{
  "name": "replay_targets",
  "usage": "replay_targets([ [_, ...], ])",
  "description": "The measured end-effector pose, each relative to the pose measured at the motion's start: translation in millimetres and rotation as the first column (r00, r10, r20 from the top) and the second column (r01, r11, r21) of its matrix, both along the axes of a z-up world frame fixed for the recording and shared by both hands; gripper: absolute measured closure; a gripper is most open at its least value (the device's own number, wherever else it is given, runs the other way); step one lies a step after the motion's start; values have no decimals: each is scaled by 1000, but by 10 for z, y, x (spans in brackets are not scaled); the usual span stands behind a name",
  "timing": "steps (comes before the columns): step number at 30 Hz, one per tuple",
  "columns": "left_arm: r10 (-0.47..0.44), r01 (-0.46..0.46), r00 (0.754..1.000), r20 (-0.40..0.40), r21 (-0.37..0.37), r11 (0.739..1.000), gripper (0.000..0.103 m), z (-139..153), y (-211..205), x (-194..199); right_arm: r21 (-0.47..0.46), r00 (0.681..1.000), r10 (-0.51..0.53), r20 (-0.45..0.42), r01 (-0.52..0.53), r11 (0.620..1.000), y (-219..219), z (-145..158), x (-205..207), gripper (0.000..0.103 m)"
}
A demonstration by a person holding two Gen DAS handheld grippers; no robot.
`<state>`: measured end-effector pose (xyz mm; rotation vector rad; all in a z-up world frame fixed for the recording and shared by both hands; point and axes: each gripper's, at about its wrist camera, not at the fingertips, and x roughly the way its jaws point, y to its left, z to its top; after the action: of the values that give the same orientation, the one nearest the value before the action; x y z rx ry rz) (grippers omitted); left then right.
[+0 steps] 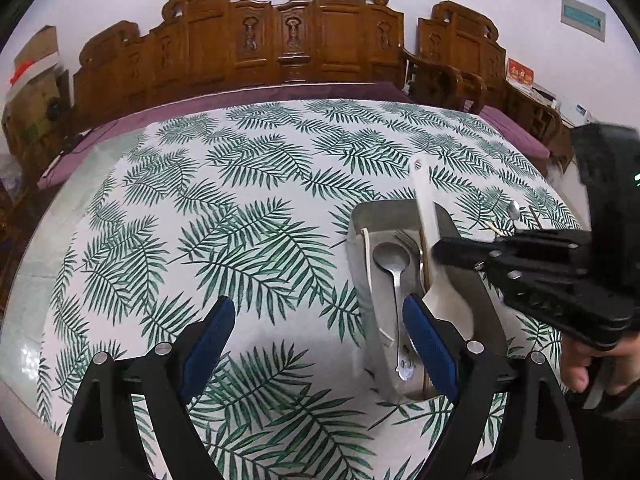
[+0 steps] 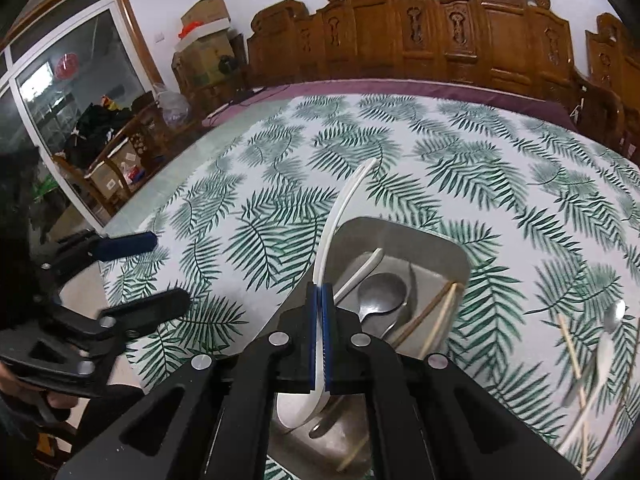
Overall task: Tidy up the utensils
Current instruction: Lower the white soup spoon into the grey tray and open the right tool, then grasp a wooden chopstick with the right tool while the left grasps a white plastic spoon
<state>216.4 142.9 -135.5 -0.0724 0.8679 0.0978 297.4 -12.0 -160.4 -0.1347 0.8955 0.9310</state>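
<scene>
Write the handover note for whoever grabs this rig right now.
Right tool: shut on the white spoon, held over the metal tray.
Left tool: open, empty, hovering at the tray's left side.
Done: a metal spoon, another white spoon, a fork and chopsticks already lie in the tray.
Left: lower and release the held spoon, then collect the utensils on the cloth right of the tray: a metal spoon and loose chopsticks, possibly more; that area is blurred.

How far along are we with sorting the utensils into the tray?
Done: a metal spoon, chopsticks and more lie in the metal tray. In hand: the right gripper holds a white spoon over it. Left: another spoon and chopsticks on the table. The left gripper is open.
</scene>
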Motion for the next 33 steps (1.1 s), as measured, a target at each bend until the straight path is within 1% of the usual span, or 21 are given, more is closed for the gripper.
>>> replay_targets([
  [5,2,-2,1000,1,-3,1000,21,22,34,-39,-3,999,12,-35,-12,1000,70,-169,24,100],
  [11,-5,5,1000,4,-3,1000,21,47,15,-55,-19,999,13,-45,-14,1000,98,-279,50,100],
  [14,-12,12,1000,5,-3,1000,21,53,-29,-52,-24,999,7,-39,-8,1000,68,-289,59,96],
  [19,-26,26,1000,9,1,1000,21,69,-124,-38,-23,1000,-9,-17,9,1000,-70,-212,74,96],
  [24,-38,39,999,27,-9,999,21,123,-253,-50,-18,999,-37,25,38,999,-364,-69,28,96],
  [28,-59,59,997,40,-12,998,21,165,-407,-53,-39,995,-76,59,78,996,-739,8,-8,96],
  [33,-95,96,994,57,-17,995,21,212,-678,-44,-67,988,-131,87,137,988,-1239,26,2,96],
])
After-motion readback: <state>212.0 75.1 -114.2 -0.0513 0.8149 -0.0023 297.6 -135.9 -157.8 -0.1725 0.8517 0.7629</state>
